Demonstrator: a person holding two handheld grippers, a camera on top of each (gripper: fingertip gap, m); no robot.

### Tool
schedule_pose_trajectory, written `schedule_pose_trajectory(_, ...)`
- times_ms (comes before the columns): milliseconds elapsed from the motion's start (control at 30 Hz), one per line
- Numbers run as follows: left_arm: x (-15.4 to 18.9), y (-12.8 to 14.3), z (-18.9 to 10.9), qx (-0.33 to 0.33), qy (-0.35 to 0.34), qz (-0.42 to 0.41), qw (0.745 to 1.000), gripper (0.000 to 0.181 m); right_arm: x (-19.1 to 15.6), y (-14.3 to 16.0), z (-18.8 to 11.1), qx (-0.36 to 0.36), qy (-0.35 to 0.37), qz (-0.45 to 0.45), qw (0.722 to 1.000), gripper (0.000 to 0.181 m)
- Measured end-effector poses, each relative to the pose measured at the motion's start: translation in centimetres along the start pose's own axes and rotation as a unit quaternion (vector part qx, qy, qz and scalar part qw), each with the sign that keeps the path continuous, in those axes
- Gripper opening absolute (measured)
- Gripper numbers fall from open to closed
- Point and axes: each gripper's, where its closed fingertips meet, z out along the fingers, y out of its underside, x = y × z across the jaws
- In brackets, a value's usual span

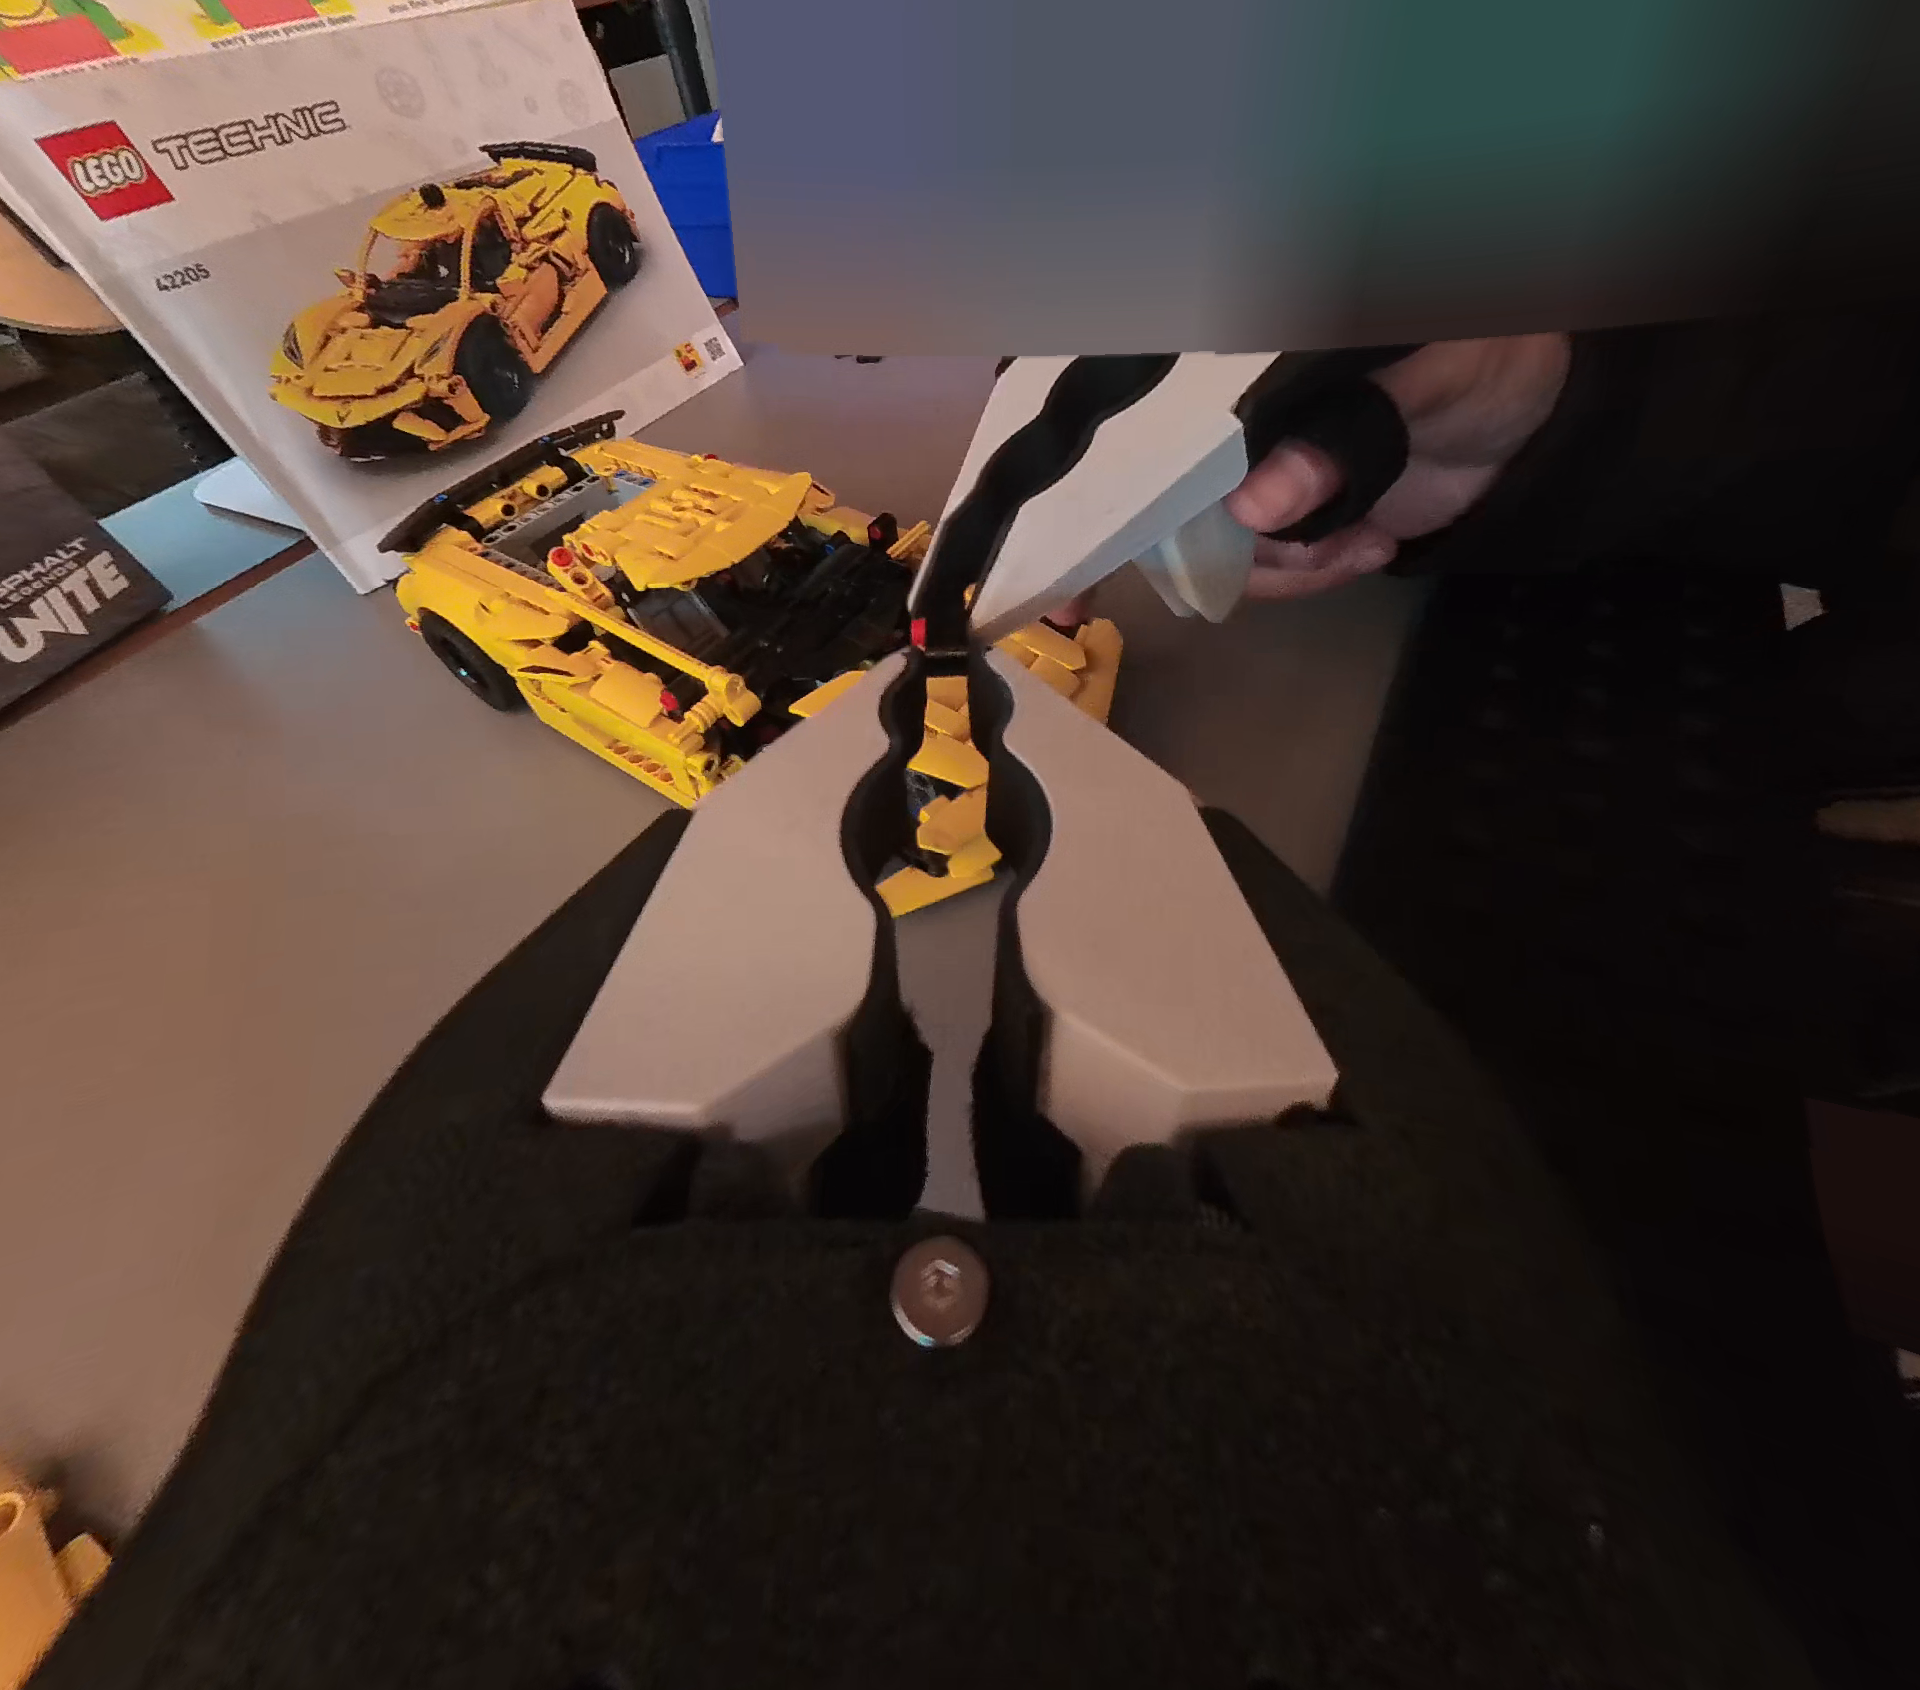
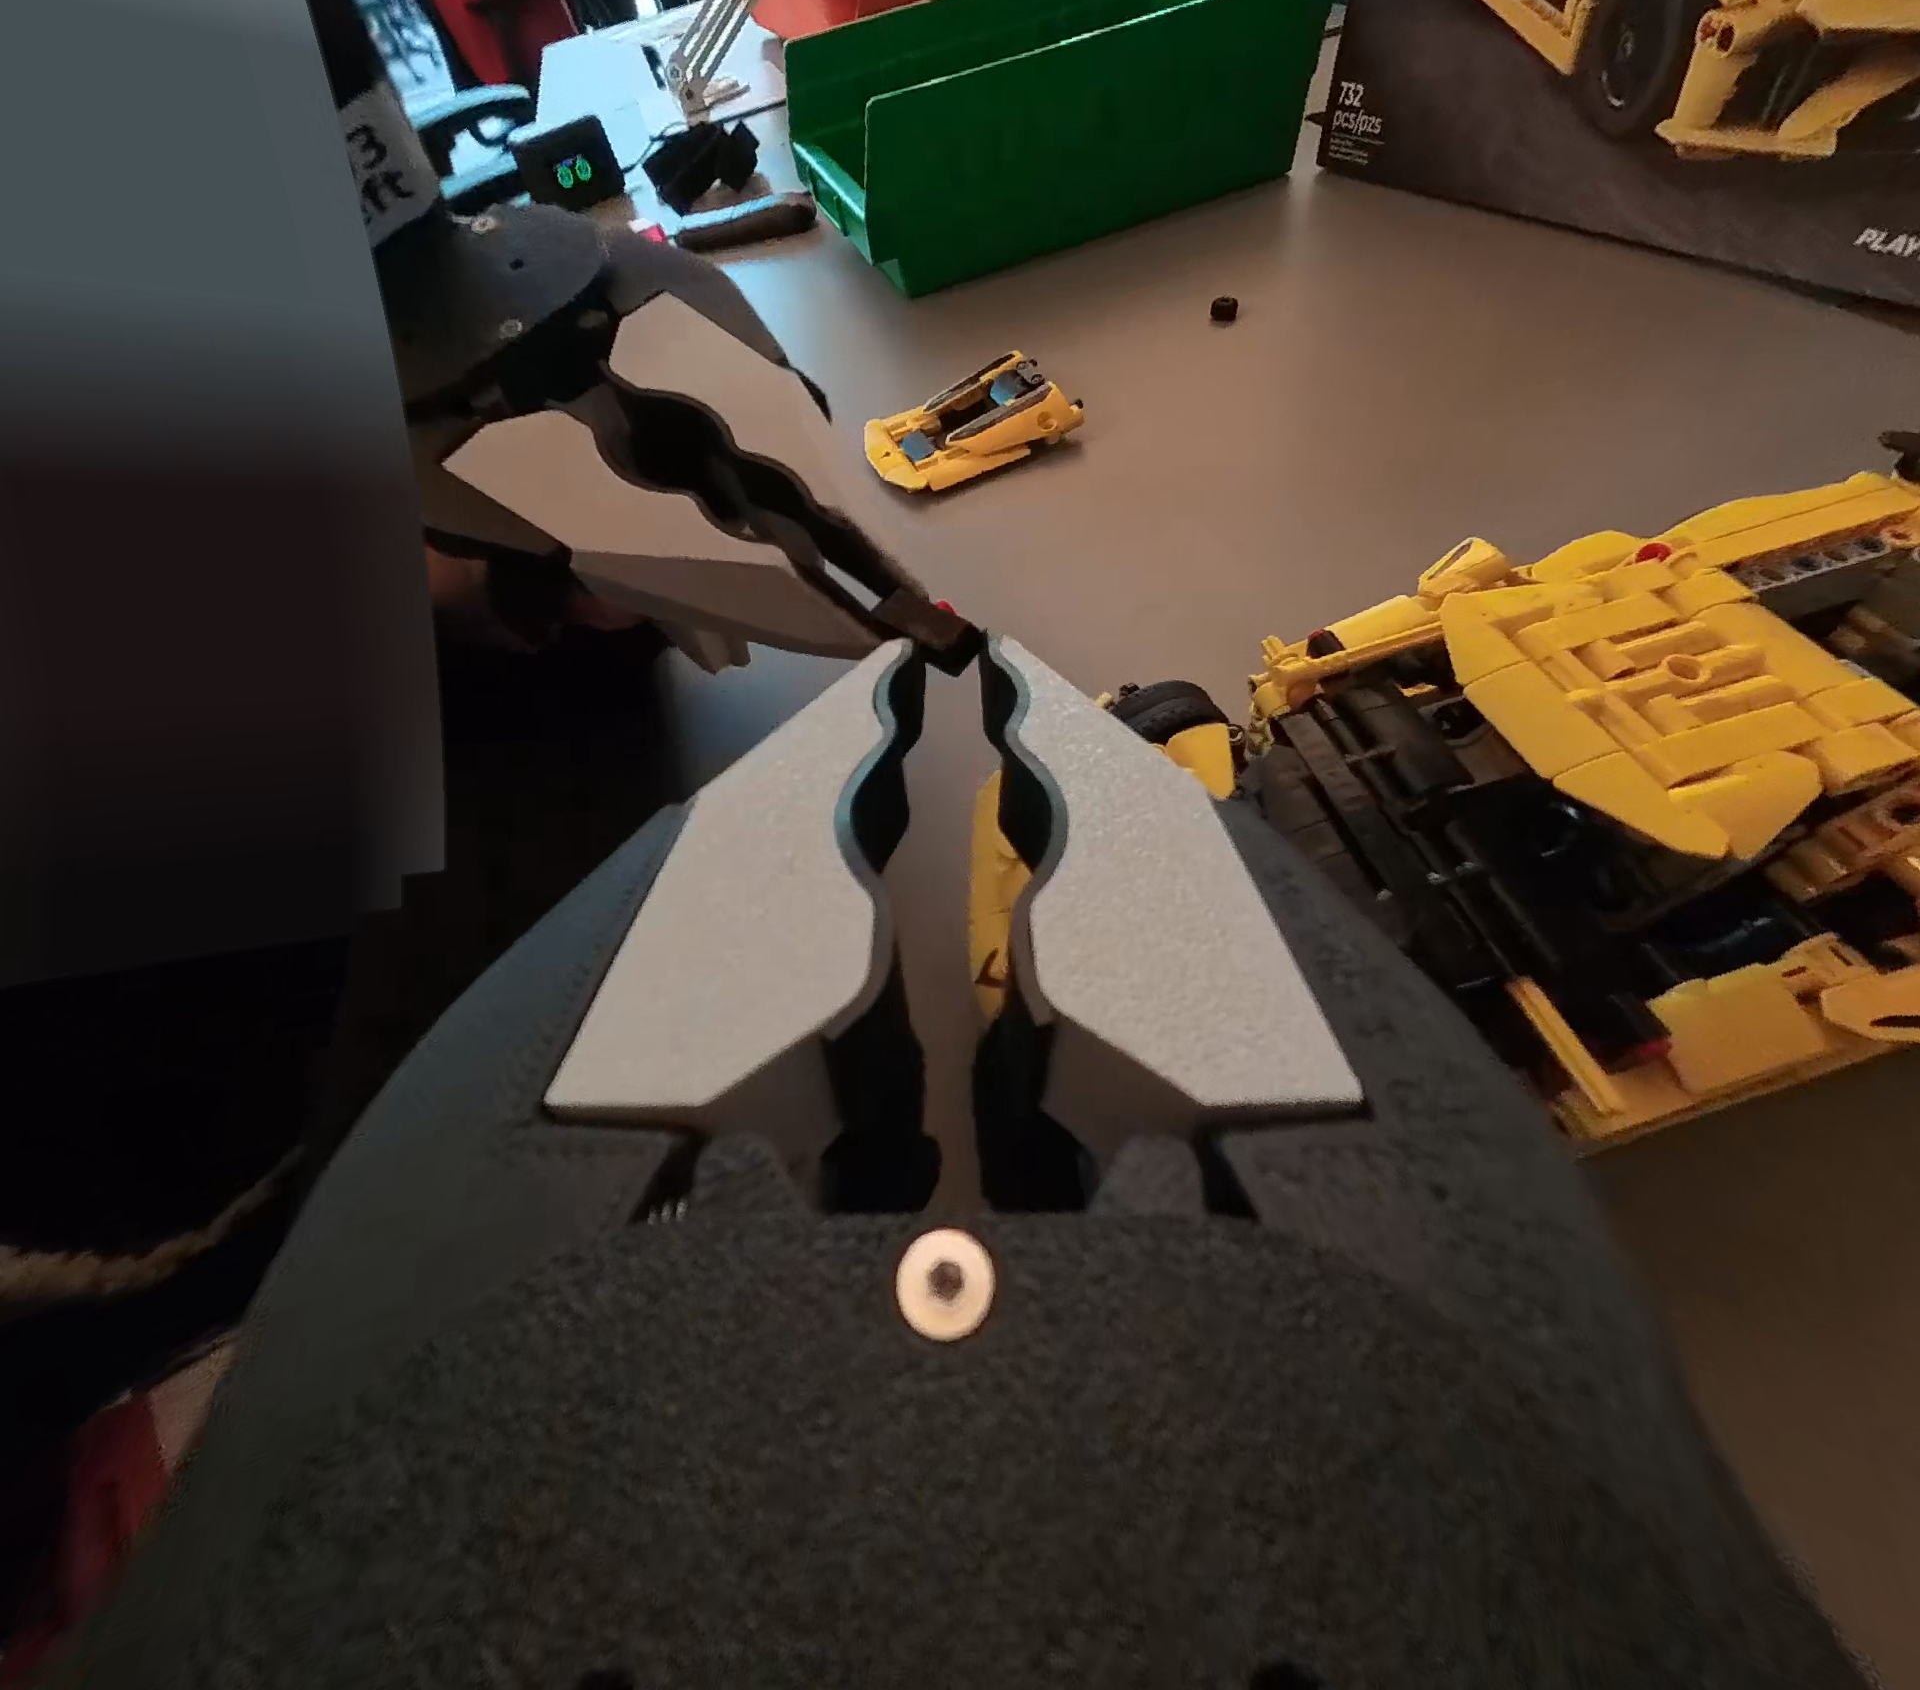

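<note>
My two grippers meet tip to tip over the counter [image 2: 1195,487], the left gripper [image 1: 940,653] and right gripper [image 2: 951,648] both pinched on a small black piece [image 2: 940,627], so nothing passes between them. Just to my right the yellow toy car [image 2: 1558,757] blocks that side. Beyond the tips I have bare counter, broken by a small yellow car part [image 2: 971,419] and a tiny black wheel [image 2: 1226,308]. Farther back a green bin [image 2: 1039,102] and a big box [image 2: 1621,9] close it off.

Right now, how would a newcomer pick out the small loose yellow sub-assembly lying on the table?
Start at the green plastic bin at the far side of the grey table. In front of it, apart from the big yellow brick-built car, lies the small flat yellow panel assembly. Its blue and black insets mark it out; the tiny black ring nearby is plain.
</note>
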Motion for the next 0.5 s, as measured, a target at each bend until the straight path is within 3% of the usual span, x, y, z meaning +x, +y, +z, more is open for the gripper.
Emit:
schedule_pose_trajectory(367, -0.14, 0.39, 0.18, -0.019, -0.021, 0.027, 0.999, 0.006, 0.26, 0.34, 0.23, -0.007, 0.024, 0.024, 0.999, 0.008)
schedule_pose_trajectory(500, 0.49, 0.24, 0.11, -0.019, -0.003, 0.065, 0.998, 0.007, -0.32, 0.58, -0.35, -0.028, -0.033, 0.038, 0.998, 0.010)
